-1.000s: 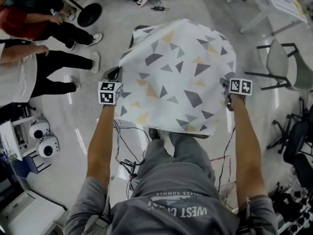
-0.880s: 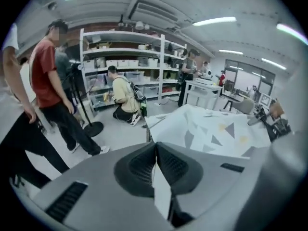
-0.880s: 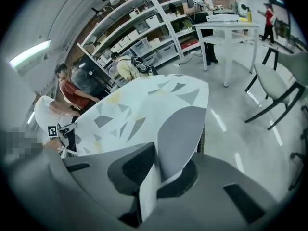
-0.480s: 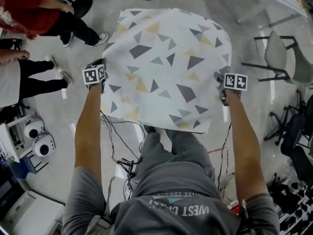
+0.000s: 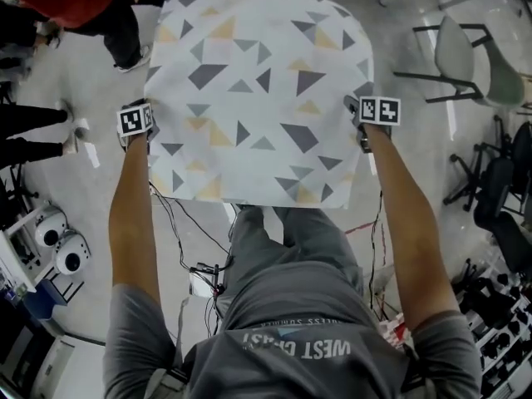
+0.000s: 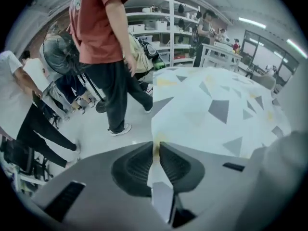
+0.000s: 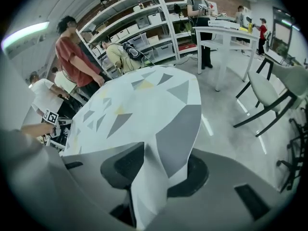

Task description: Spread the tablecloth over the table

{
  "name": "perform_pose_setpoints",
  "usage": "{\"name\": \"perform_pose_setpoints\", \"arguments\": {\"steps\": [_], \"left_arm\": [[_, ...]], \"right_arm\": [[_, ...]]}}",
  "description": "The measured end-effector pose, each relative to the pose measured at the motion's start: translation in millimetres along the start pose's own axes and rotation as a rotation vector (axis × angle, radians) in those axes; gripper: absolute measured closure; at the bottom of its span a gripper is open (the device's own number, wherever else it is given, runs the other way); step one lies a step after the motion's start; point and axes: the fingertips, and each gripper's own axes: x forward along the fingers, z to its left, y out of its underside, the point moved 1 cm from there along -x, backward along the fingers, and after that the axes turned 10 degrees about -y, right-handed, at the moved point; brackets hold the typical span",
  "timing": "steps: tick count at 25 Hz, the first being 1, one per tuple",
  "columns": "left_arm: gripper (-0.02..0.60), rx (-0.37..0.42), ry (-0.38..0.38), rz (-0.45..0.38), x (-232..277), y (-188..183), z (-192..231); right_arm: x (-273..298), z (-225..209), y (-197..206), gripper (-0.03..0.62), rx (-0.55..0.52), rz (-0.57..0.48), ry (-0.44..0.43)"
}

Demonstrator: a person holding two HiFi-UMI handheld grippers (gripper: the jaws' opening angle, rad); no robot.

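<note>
Had the left hand-held gripper (image 6: 155, 147) clenched on the left edge of the cloth (image 5: 258, 90), jaws all but together with a thin fold pinched between. Lay flat and roughly square from there rightward, draped over the counter and hiding it wholly, with no clear long axis and edges drooping past the rim. Met the right hand-held gripper (image 7: 153, 163) at the right edge, level with the left one and no nearer, with jaws just opened and standing apart, a slack fold between the pads but not squeezed. Judged the spreading nearly done. Likely left to do: release on the left too, then draw both outward, away from the cloth, without dragging it. Stood on a pale bare floor (image 5: 407, 123), with bystanders (image 5: 125, 23) at far left, shelving (image 6: 161, 28) beyond them, and a chair (image 5: 470, 56) at right, well apart from the counter.
</note>
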Motion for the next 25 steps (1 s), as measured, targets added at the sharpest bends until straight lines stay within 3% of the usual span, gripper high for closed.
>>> {"name": "perform_pose_setpoints", "arguments": {"steps": [2,5,8,13,14,15,17,21,25], "left_arm": [[0.541,0.040,-0.027,0.042,2,15,3],[0.541,0.023,-0.040,0.038,-3,30,6],[0.541,0.002,-0.067,-0.037,-18,26,6],[0.541,-0.050,-0.026,-0.157,-48,9,-17],[0.541,-0.052,-0.015,-0.181,-54,5,-21],[0.541,-0.047,-0.003,-0.208,-61,1,-26],[0.541,-0.025,0.020,-0.263,-77,-9,-37],[0.541,0.000,0.065,-0.353,-112,-33,-52],[0.541,-0.033,0.113,-0.434,-157,-50,-54]], "right_arm": [[1,-5,4,0.423,-0.008,0.004,0.020],[5,-11,8,0.401,-0.025,0.028,0.047],[10,-16,8,0.374,-0.048,0.065,0.090],[13,-17,7,0.374,-0.091,0.106,0.172],[11,-19,6,0.357,-0.100,0.100,0.203],[7,-21,7,0.279,-0.111,0.090,0.241],[-3,-24,9,0.267,-0.121,0.058,0.295],[-33,-18,3,0.284,-0.150,0.029,0.314],[-58,10,-12,0.293,-0.162,-0.057,0.264]]}}
